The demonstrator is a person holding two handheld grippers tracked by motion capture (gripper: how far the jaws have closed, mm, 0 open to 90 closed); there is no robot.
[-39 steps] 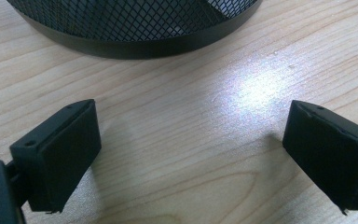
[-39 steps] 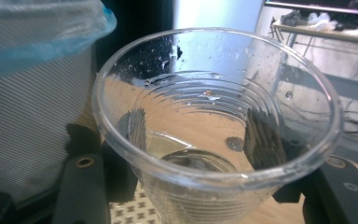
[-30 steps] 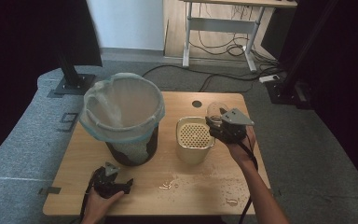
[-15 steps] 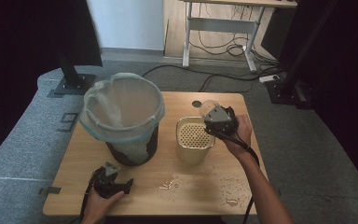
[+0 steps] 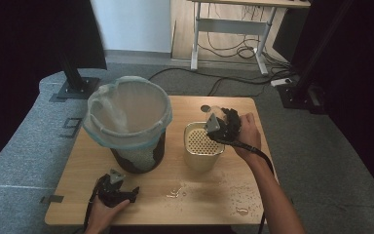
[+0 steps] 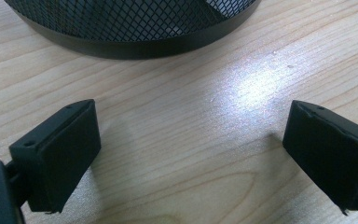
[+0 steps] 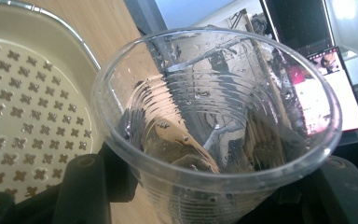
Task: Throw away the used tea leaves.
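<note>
My right gripper (image 5: 217, 123) is shut on a clear plastic cup (image 5: 214, 111), held tipped over a cream container with a perforated top (image 5: 202, 146). In the right gripper view the cup (image 7: 214, 126) is wet inside, its mouth faces the camera, and the cream perforated top (image 7: 23, 116) lies to its left; the right gripper (image 7: 214, 191) clasps the cup's lower wall. My left gripper (image 5: 116, 188) rests on the table in front of a black mesh bin (image 5: 136, 157) lined with a pale plastic bag (image 5: 126, 109). In the left gripper view the left gripper (image 6: 191, 144) stands open over bare wood.
The wooden table (image 5: 141, 209) carries small water splashes near its front middle (image 5: 176, 193) and front right (image 5: 241, 210). The bin's black base rim (image 6: 135, 44) sits just ahead of the left jaws. Grey carpet, cables and a desk frame lie beyond the table.
The right hand has carried the cup leftward over the cream container and tipped it more. The left gripper has stayed put.
</note>
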